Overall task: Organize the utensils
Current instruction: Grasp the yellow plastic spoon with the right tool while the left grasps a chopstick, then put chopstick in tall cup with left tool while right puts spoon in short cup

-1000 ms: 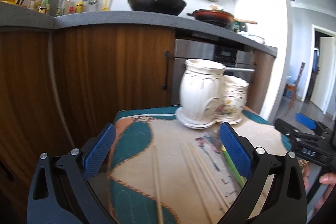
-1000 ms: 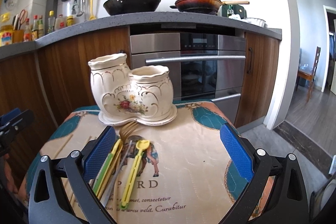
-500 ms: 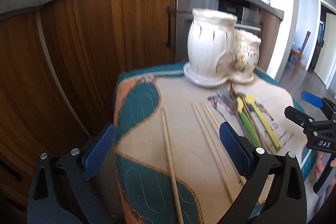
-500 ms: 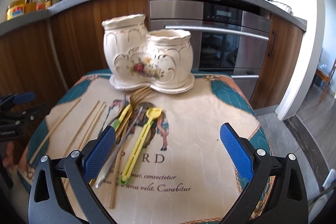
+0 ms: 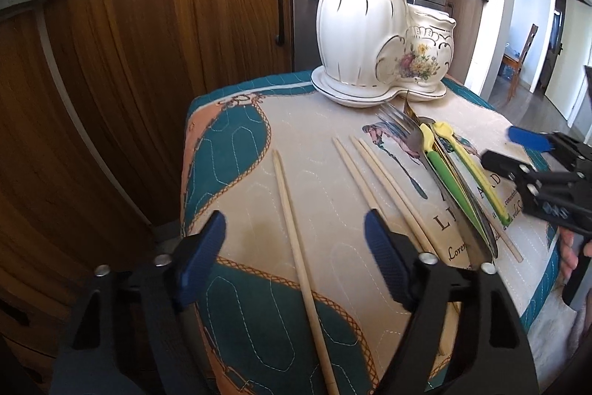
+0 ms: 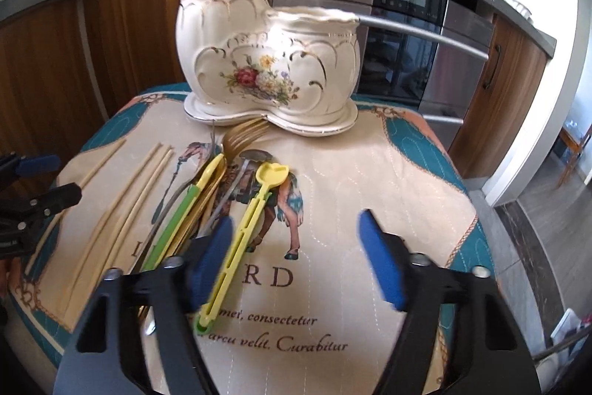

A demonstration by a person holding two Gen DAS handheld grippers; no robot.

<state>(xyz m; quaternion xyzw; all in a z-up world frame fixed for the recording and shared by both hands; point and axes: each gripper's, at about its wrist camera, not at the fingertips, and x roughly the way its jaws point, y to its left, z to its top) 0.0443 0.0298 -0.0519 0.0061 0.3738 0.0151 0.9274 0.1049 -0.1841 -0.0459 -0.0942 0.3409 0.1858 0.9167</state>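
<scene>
Chopsticks [image 6: 122, 206] left of forks [image 6: 236, 143]; holder [image 6: 270, 69] behind.

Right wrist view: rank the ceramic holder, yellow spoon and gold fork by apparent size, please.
1. ceramic holder, clearly largest.
2. yellow spoon, long and fully visible.
3. gold fork, smallest as seen, but its handle is buried in the pile, so the fork-spoon ranking is unsure.

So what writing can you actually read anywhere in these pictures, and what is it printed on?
"R D": large letters on the quilted tablecloth, right wrist view; the word's start is hidden by the right gripper.
"consectetur": tablecloth, smaller script line below.
"arcu velit. Curabitur": tablecloth, lowest line.
"Lorem": tablecloth, left wrist view, partly covered by the utensils.
Bottle labels on the counter: too small to read.
</scene>
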